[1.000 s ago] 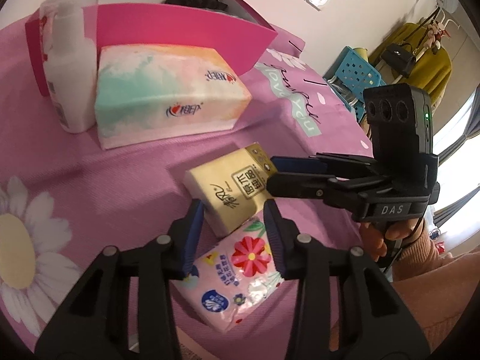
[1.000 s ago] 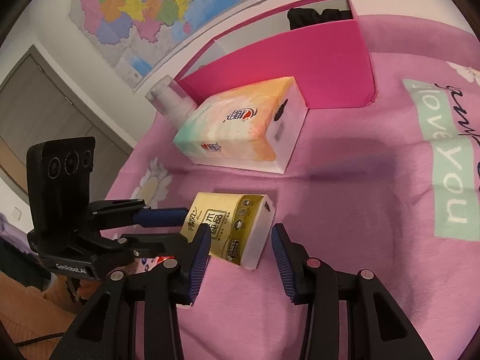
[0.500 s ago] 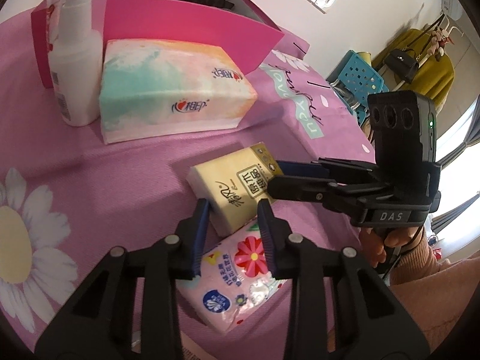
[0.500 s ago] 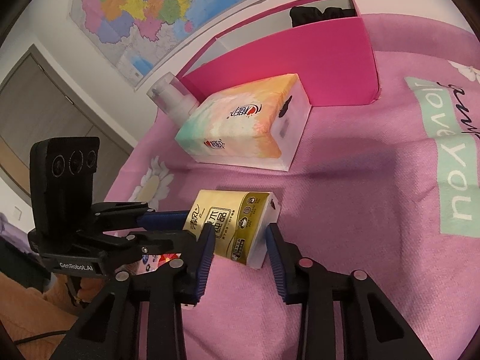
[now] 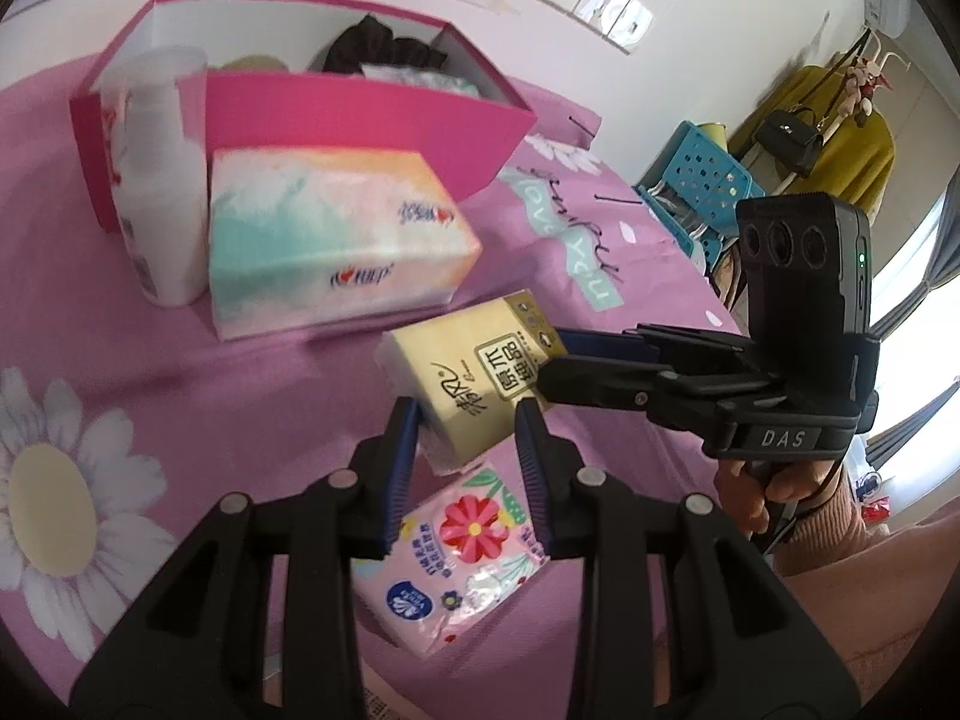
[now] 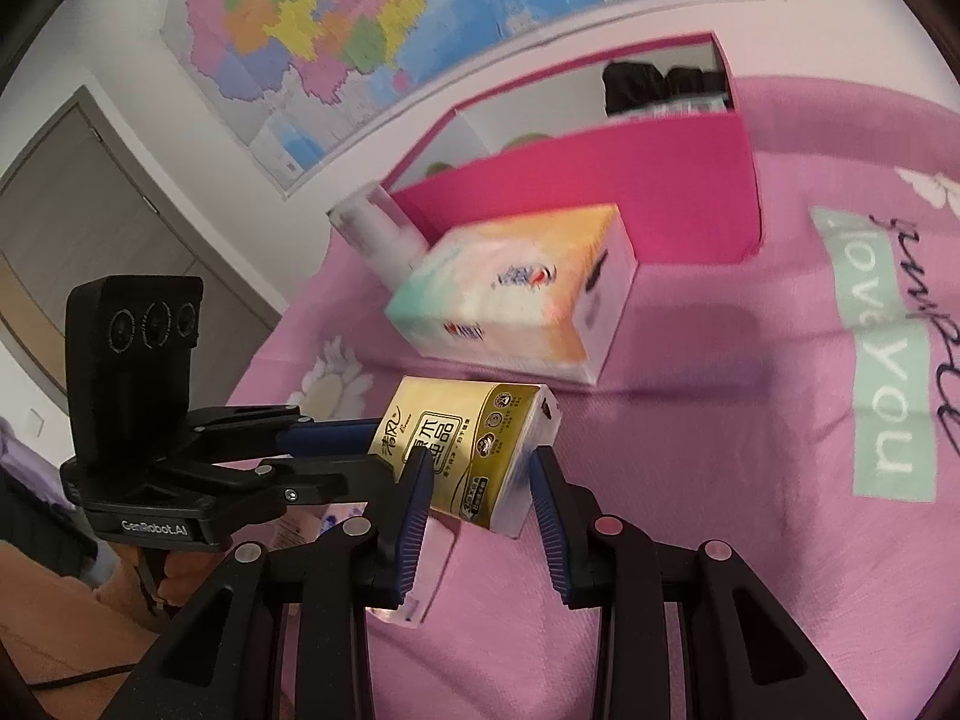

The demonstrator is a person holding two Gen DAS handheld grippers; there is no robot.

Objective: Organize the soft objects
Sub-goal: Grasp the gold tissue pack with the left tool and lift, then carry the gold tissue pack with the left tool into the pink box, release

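A yellow tissue pack is tilted just above the pink bedspread. My left gripper is shut on its near corner. From the right, my right gripper is shut on the pack's other end, pads pressing its sides. Under the left fingers a pink flower-print tissue pack lies flat on the bed. An open pink box stands at the back with a black item inside.
A large pastel tissue box lies in front of the pink box, with a white pump bottle beside it. A blue crate stands off the bed's far right. A wall map hangs behind.
Both pairs of jaws have narrowed onto the yellow pack. The pack now sits tilted between them instead of lying flat. The box's inside shows more.
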